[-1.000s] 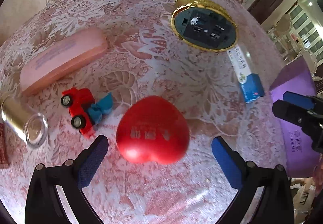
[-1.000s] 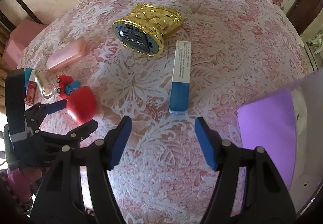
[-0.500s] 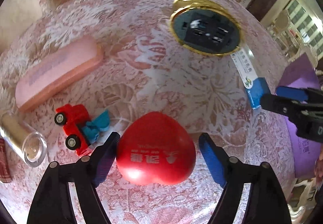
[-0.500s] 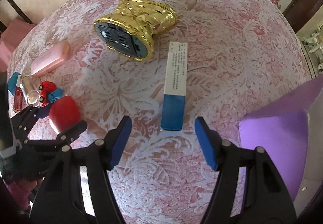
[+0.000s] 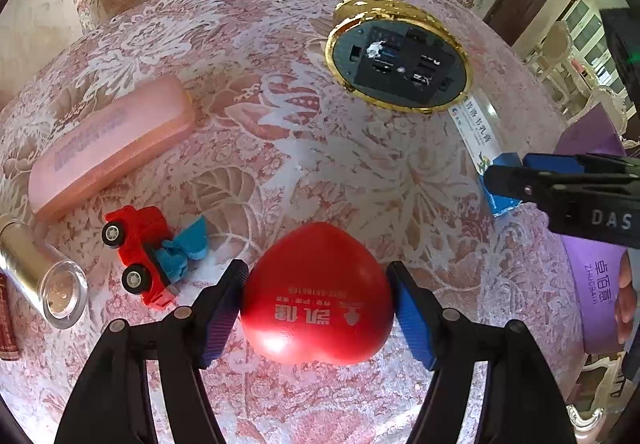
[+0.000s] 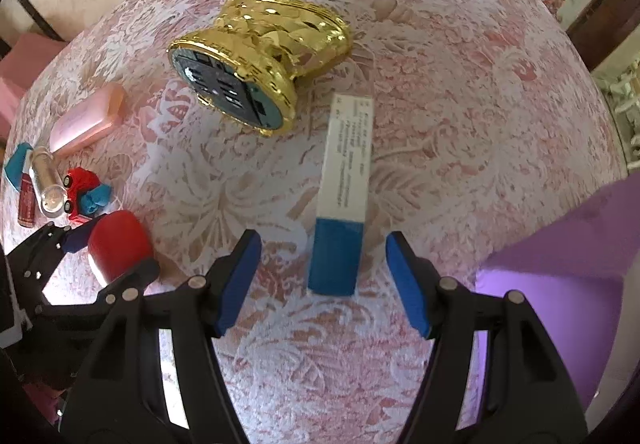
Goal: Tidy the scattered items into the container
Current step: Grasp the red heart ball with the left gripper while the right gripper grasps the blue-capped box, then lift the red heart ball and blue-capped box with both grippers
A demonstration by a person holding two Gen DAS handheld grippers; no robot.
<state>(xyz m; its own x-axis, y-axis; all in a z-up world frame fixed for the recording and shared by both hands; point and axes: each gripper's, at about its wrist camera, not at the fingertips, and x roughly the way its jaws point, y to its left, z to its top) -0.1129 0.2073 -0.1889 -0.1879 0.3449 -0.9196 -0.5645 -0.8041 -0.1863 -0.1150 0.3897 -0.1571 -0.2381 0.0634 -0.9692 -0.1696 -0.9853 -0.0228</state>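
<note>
Red foam heart (image 5: 316,296): left wrist view; sits on the tablecloth (image 5: 280,147) near its near edge, white print on its face.
Left gripper (image 5: 318,298): left wrist view; both blue pads touch the heart's flanks, closed on it.
Toy truck (image 5: 148,256): red with blue parts, on its side, just left of the heart, apart from it.
Pink case (image 5: 112,143): lies slantwise toward the left edge, beyond the truck.
Clear-capped tube (image 5: 40,268): gold body, at the left edge, near the truck.
Gold clock (image 5: 400,63): tipped over, dark back panel facing the camera, toward the far right.
White-and-blue box (image 5: 474,131): just right of the clock; its blue end is partly hidden by the right gripper (image 5: 508,179).
Purple container (image 5: 592,276): at the right edge; a hand (image 5: 626,300) shows beside it.

Right gripper (image 6: 324,280): right wrist view; jaws wide apart, straddling the blue end of the white-and-blue box (image 6: 344,183) without touching it.
Gold clock (image 6: 264,63): lying on its side beyond the box, to its left.
Purple container (image 6: 560,268): at the right edge, well apart from the box.
Red foam heart (image 6: 118,244): at the left edge, clamped in the left gripper (image 6: 104,248).
Toy truck (image 6: 86,195), clear-capped tube (image 6: 46,183), pink case (image 6: 88,119): grouped at the left edge, beyond the heart.
</note>
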